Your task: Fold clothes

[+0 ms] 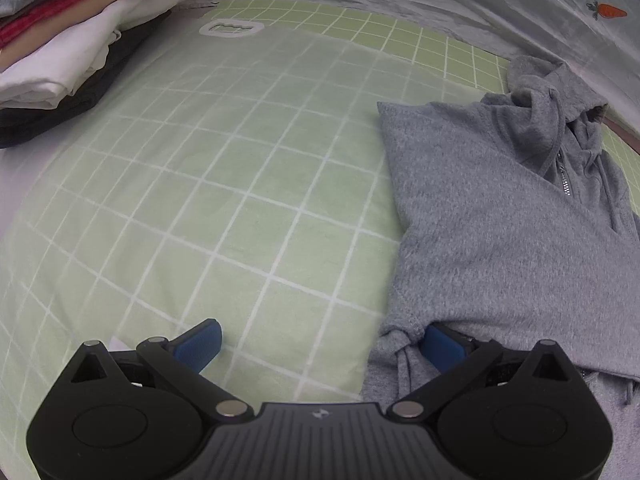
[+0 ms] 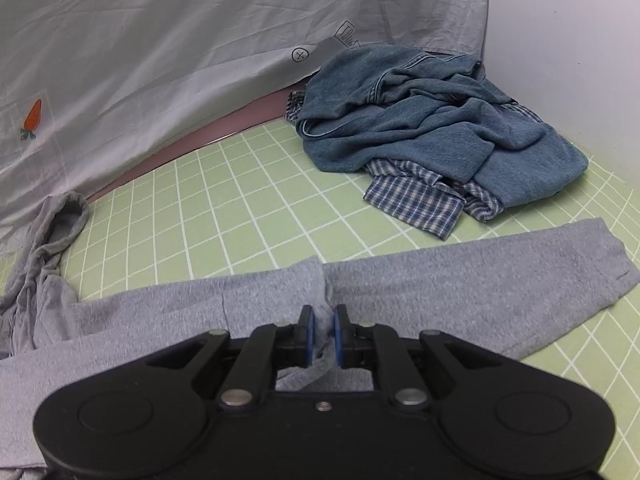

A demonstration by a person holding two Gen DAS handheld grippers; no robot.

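Where right gripper [image 2: 323, 330] pinches hoodie [image 2: 440, 296] — fold hidden.

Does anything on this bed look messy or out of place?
Yes. A blue denim garment lies crumpled on a checked shirt at the far edge, unlike the neat stack of folded clothes. The grey hoodie is half folded, its hood bunched.
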